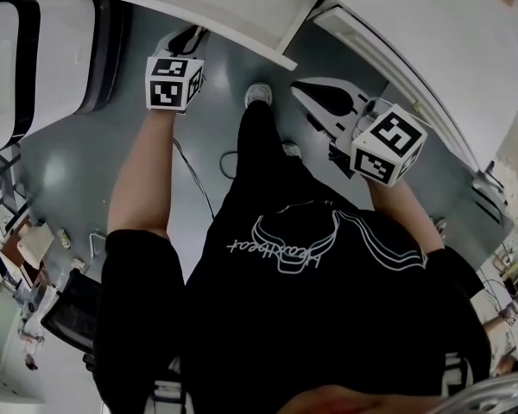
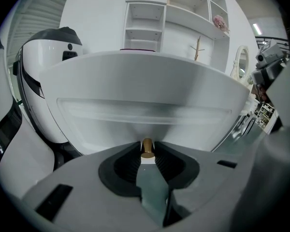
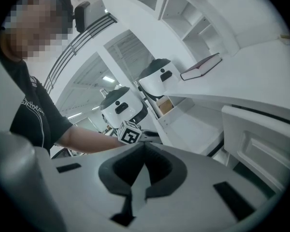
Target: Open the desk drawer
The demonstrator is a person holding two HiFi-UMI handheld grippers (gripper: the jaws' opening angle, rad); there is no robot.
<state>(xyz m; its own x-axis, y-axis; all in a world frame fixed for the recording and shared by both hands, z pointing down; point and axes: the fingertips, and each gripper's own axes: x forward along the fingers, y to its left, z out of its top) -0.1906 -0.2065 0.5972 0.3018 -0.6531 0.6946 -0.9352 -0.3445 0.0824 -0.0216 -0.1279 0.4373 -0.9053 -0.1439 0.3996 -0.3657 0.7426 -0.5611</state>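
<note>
Nearest is the person in a black tee (image 1: pixel 311 317), both arms stretched fwd over the grey floor (image 1: pixel 69 171), one shoe (image 1: pixel 258 94) showing below. The R gripper (image 3: pixel 143 145) hangs free out from the desk (image 1: pixel 432 24), tilted a bit down. Its fingers are pressed together at the tips w/ nothing btwn them. The L gripper (image 1: pixel 186 40), marker cube (image 1: pixel 174 82) on top, points down at an angle to the drawer (image 2: pixel 145 91). Its dark pads (image 2: pixel 127 166) pinch the small brown knob (image 2: pixel 147 148) at the lower middle of the white drawer front.

The drawer stands out of the desk on the person's left, open top showing in the head view and inside looking bare from the R gripper view. Just right of it sits a second, panelled drawer front (image 3: pixel 261 141), flush w/ the desk. On the desktop lies a dark red book (image 3: pixel 201 66). Left of the drawer stands a white pod-shaped machine (image 2: pixel 43 76) w/ black trim. Farthest back, white shelving (image 2: pixel 150 18) on the wall.
</note>
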